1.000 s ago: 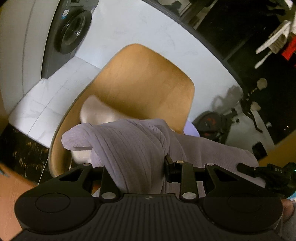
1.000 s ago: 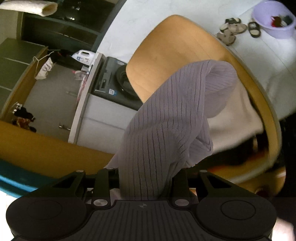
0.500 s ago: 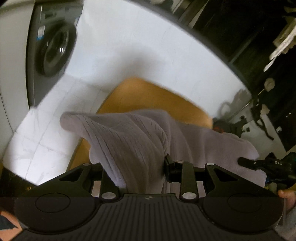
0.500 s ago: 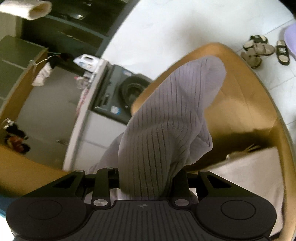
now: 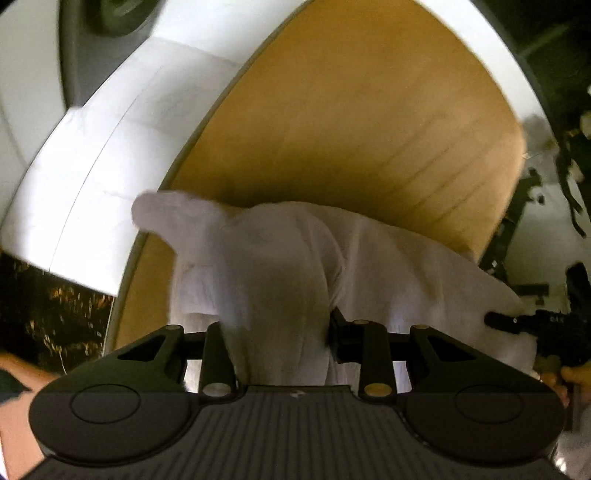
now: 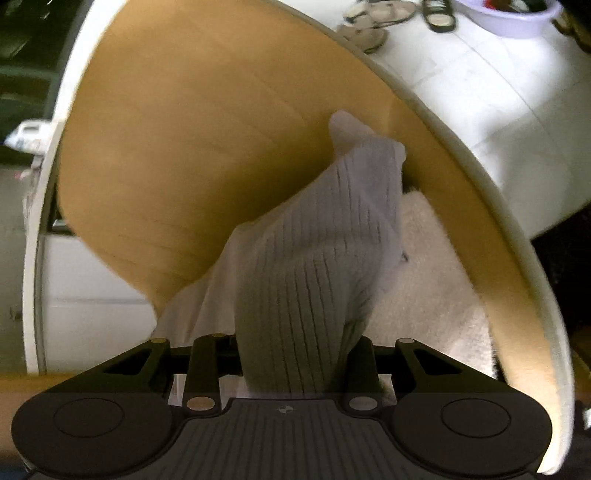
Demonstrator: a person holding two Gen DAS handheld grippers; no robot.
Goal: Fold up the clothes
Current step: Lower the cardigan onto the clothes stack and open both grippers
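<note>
A pale lilac ribbed knit garment (image 5: 295, 266) hangs between both grippers over a round wooden table (image 5: 351, 129). My left gripper (image 5: 280, 332) is shut on a thick bunch of it, and a loose end sticks out to the left. The cloth stretches right toward the other gripper (image 5: 532, 321), seen at the right edge with a hand behind it. In the right wrist view my right gripper (image 6: 295, 350) is shut on the garment (image 6: 325, 258), whose folded end stands up over the table (image 6: 203, 129). Both grippers' fingertips are hidden by cloth.
A cream fluffy cloth (image 6: 432, 280) lies on the table at the right. The table's pale rim (image 6: 480, 192) curves close by. White floor tiles (image 5: 92, 166), a washing machine (image 5: 92, 44), sandals (image 6: 369, 22) and a lilac basin (image 6: 509, 18) surround it.
Both grippers have dropped toward the table with the garment; the tabletop now fills both views. The garment's raised end has sunk lower over the wood.
</note>
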